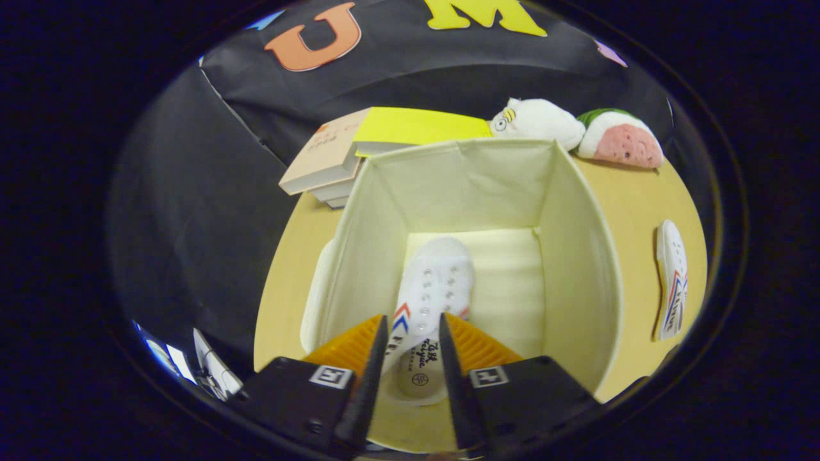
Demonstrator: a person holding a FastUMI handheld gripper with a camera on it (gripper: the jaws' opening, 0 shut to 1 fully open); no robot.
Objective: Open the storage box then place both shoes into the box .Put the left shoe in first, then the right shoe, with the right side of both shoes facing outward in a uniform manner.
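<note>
From my end the gripper (413, 342) is clamped on the heel end of a white shoe (430, 291), both fingers pressing its sides, held down inside the open storage box (580, 256). Its long axis runs straight ahead from the fingers, toe pointing at the box's far wall. The other shoe (672, 278) lies on the table (288, 269), right of the box.

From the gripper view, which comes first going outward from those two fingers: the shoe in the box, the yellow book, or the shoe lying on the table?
1. Shoe in the box: between the fingers of the gripper, which grip it.
2. Shoe on the table: outside the storage box, off to the right.
3. Yellow book: beyond the box's far wall.
</note>
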